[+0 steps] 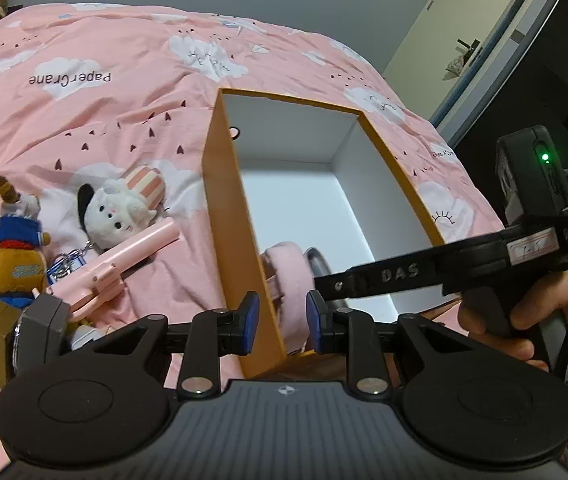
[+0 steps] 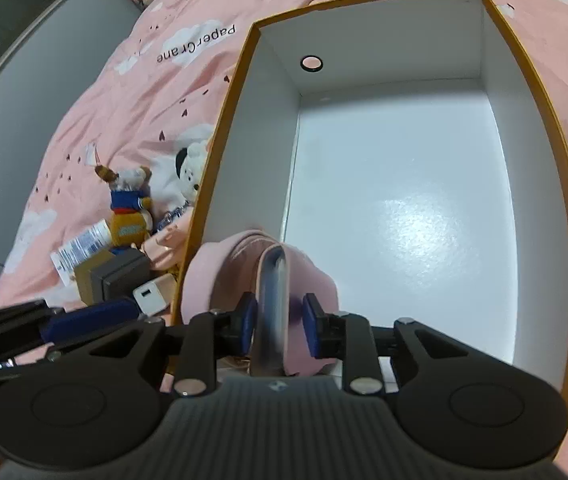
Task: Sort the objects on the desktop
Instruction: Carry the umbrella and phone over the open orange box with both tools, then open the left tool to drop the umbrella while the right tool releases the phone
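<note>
orange box (image 2: 540,92), white inside, with a pink pouch (image 2: 220,276) at its near corner

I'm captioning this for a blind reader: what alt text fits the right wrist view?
The right tool hangs over the near corner of an orange box with a white inside, its pads either side of a pink pouch with a grey band. Plush toys and a white tube lie left on a pink quilt.

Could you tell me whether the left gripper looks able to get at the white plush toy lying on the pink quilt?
Probably yes: the white plush toy lies uncovered left of the orange cardboard box, and the left gripper, jaws straddling that box's wall without gripping, would only need to swing left.
</note>
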`<state>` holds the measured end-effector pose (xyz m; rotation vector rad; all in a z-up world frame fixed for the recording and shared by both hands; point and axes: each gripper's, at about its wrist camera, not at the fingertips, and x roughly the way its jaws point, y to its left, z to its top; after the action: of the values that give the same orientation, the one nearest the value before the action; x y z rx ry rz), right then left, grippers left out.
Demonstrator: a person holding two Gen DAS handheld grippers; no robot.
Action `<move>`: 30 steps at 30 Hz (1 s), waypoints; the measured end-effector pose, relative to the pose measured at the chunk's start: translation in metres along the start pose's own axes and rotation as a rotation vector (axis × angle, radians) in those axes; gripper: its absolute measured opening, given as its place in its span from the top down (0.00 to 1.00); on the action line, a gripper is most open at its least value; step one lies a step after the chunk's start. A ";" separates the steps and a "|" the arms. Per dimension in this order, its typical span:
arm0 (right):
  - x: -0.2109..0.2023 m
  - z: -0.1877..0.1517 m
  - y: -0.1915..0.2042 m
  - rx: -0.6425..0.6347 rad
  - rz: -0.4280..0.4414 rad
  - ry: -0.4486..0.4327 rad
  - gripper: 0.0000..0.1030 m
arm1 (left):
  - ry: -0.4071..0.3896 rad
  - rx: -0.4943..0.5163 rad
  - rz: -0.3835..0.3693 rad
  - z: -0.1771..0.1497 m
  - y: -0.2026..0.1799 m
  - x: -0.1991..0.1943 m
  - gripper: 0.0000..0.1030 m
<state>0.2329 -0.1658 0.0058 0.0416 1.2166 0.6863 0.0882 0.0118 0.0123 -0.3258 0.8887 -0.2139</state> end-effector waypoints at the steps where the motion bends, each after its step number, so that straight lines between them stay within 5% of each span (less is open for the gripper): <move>1: 0.000 -0.001 -0.001 0.008 0.008 -0.004 0.68 | 0.003 -0.004 0.003 -0.001 0.001 0.000 0.73; 21: -0.022 -0.012 -0.002 -0.009 -0.004 -0.097 0.64 | -0.012 -0.044 0.043 -0.018 0.016 -0.010 0.71; 30: -0.040 -0.026 0.017 -0.192 -0.087 -0.233 0.64 | -0.030 0.001 0.082 -0.023 0.011 -0.013 0.71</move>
<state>0.1949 -0.1809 0.0367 -0.0882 0.9204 0.6984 0.0629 0.0215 0.0046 -0.2901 0.8701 -0.1336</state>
